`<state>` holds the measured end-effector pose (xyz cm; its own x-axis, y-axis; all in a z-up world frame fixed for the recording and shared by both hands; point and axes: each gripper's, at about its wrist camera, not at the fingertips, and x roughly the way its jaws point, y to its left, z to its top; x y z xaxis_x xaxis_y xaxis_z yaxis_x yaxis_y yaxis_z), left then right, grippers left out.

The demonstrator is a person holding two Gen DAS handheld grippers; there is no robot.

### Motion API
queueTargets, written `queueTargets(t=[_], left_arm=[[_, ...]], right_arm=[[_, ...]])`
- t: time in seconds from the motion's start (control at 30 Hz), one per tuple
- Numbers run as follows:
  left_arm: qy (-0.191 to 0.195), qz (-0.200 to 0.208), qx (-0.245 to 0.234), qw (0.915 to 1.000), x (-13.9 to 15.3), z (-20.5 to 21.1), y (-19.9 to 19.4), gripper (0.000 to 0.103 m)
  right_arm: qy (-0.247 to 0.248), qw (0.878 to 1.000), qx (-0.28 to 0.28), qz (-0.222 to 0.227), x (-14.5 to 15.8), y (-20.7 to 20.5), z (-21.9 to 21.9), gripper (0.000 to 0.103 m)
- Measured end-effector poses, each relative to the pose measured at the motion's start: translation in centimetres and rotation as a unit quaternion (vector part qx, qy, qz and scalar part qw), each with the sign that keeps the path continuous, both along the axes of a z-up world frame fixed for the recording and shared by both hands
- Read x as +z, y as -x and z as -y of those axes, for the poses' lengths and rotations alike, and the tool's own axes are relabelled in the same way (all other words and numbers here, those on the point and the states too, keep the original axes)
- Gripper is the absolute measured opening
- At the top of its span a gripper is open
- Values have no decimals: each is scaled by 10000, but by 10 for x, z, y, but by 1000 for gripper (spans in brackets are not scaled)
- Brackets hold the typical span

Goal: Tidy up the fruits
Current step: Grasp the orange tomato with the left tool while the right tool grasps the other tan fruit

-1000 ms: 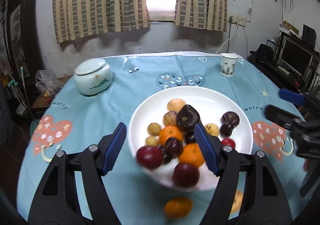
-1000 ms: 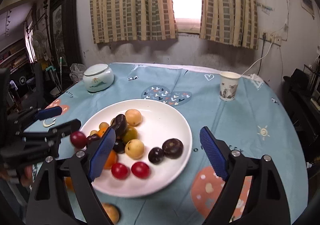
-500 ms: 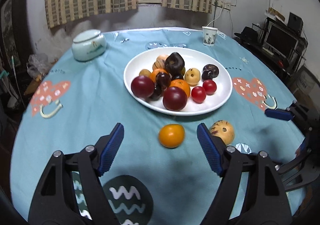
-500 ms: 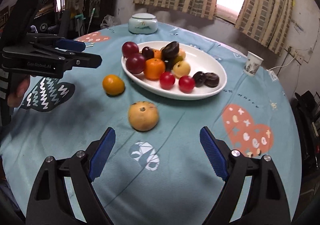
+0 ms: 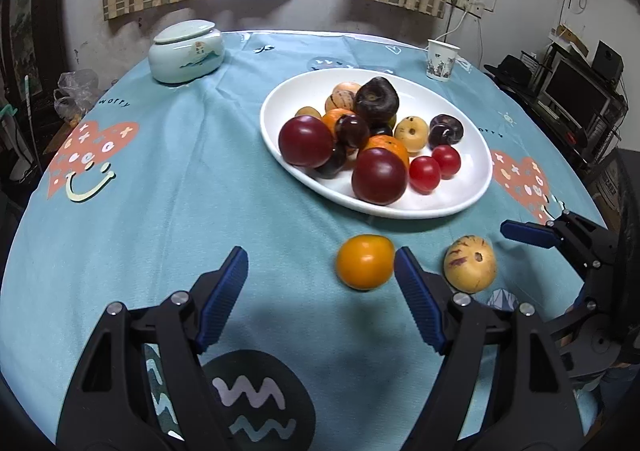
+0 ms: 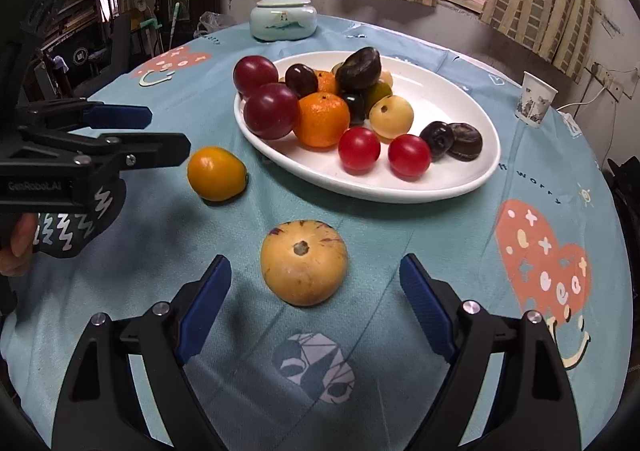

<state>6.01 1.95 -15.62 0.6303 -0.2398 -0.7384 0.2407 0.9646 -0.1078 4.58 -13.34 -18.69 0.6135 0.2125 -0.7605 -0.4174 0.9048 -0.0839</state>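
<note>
**Two fruits off the plate, both grippers spread above the cloth**

Left wrist view: the left gripper (image 5: 320, 271) hangs over the teal tablecloth (image 5: 168, 187) with its jaws wide apart and nothing clamped between the blue pads. An orange tomato-like fruit (image 5: 365, 261) lies on the cloth just beside the inner face of the right-hand finger; whether they touch cannot be told. Just beyond that finger sits a yellow, purple-streaked melon-like fruit (image 5: 470, 263). Behind both stands the white oval plate (image 5: 464, 199), heaped with dark red plums, mandarins, small red tomatoes, pale yellow fruits and dark purple ones. A pale lidded ceramic jar (image 5: 185, 51) and a paper cup (image 5: 441, 59) stand near the far edge of the table. The right gripper (image 5: 532, 233) enters at the right edge.

Right wrist view: the right gripper (image 6: 316, 279) is also spread wide and empty, its fingers flanking the yellow melon-like fruit (image 6: 304, 267), which rests on the cloth clear of both pads. The orange fruit (image 6: 216, 173) lies further left, just past the tips of the left gripper (image 6: 160, 131), which a person's hand (image 6: 18, 243) holds. The plate (image 6: 476, 175) sits beyond, with the jar (image 6: 283, 19) and cup (image 6: 536, 99) behind it.
</note>
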Motion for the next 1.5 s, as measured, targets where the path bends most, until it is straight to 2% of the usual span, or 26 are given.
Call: queueTargets(t=[0.2,0.3,0.37,0.4,0.6,0.77,0.9,1.37,1.43,1.5], left_arm=[[-106,54,-28,9999,-1,4,2,77],[-141,39,-63,9999,-2,6,2,77],[-183,22,-72,9998,-4,7,2,77],[-199,16,-75,9998,-5,8,1,77],[-381,-34,-190,9991,-12,18,2,77],[-735,-47,-379,9966,-18,38,0,77],[-961,-136,-355,9946,-24,47,-11,77],[-851,-143,-237,9960,-27,44,-18,76],[-850,-146,-234,9960,-27,44,-19,74],[-844,-193,-292,9958,-29,45,-19,62]], right_arm=[[79,9999,44,-78,-6,-8,-6,74],[101,9998,73,-124,-9,-11,-7,60],[77,9997,134,-173,-11,-12,-7,47],[39,9997,181,-163,-11,-11,-6,46],[-98,9999,74,-50,-7,-8,5,46],[-357,9994,-11,0,1,-5,19,46],[-395,9992,50,32,4,-2,18,46],[-401,9991,123,-57,0,-1,13,46],[-405,9991,127,-60,0,-1,13,46],[-395,9991,131,-71,-1,-1,13,46]])
